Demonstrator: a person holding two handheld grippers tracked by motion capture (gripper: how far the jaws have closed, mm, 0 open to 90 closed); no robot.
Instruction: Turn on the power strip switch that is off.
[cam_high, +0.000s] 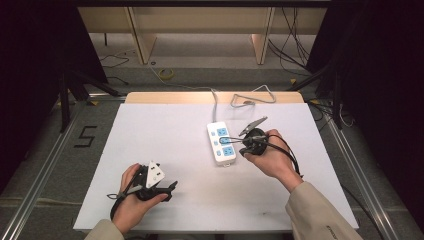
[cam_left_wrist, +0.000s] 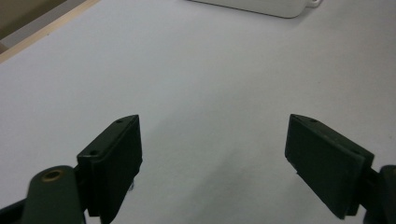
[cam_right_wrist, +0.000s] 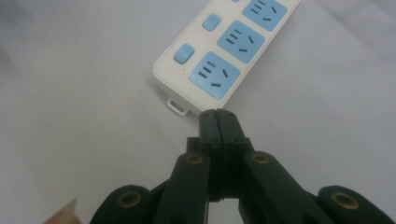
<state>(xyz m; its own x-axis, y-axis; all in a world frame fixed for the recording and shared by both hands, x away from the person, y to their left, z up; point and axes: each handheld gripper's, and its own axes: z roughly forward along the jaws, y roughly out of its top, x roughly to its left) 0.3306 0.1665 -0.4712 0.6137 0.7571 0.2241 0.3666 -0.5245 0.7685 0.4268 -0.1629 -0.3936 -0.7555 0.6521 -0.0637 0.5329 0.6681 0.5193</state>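
A white power strip (cam_high: 221, 142) with blue sockets and blue switches lies near the middle of the white table, also seen as the power strip (cam_right_wrist: 224, 51) up close. My right gripper (cam_high: 240, 143) comes at it from the right, jaws shut and empty. In the right gripper view its closed tips (cam_right_wrist: 218, 114) hover just off the strip's end corner, by the last socket. My left gripper (cam_high: 170, 191) rests low at the table's front left, far from the strip. Its jaws (cam_left_wrist: 214, 123) stand wide open over bare table, with the strip's end (cam_left_wrist: 261, 5) far ahead.
The strip's grey cord (cam_high: 215, 100) runs off the far table edge, where a loop of cable (cam_high: 250, 97) lies. The white table top (cam_high: 165, 135) ends in a wooden strip at the back. Dark frames and floor cables surround the table.
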